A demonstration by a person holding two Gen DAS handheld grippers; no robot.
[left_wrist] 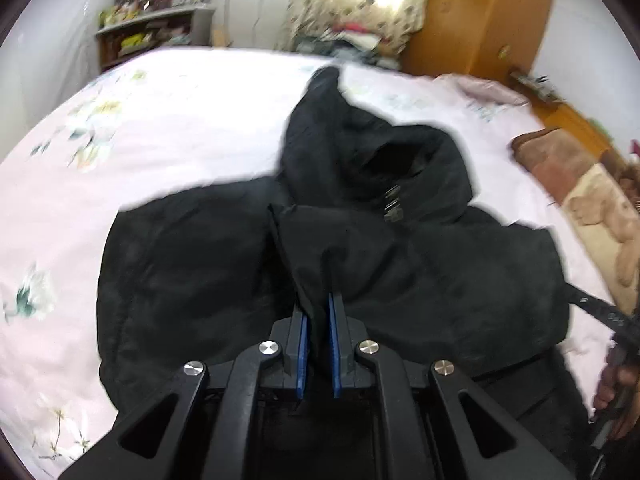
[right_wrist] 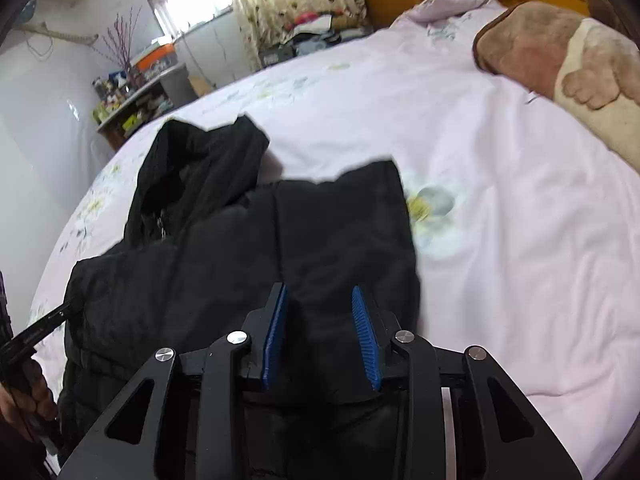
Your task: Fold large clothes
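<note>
Pale pink bedding with faint flower prints covers the bed, and on it, towards the near edge, lies a black hooded jacket, its hood pointing away towards the window and the wooden wardrobe. A brown and cream blanket sits rolled at the bed's far side, well apart from the garment. From the left wrist view, the left claw has its 2 blue pads pressed close on a raised ridge of the black cloth, so it is clamped on the jacket near its middle front. From the right wrist view, the right claw hangs over the jacket's right panel with its pads spread apart; cloth lies between and beneath them, but whether they touch it is unclear. Judging by this, the fold is at an early step: one side is gripped and lifted, the other not yet taken. The next move likely calls for the right claw to close on its edge at a matching height, so both sides can be carried across evenly without the thick padding slipping or bunching.
</note>
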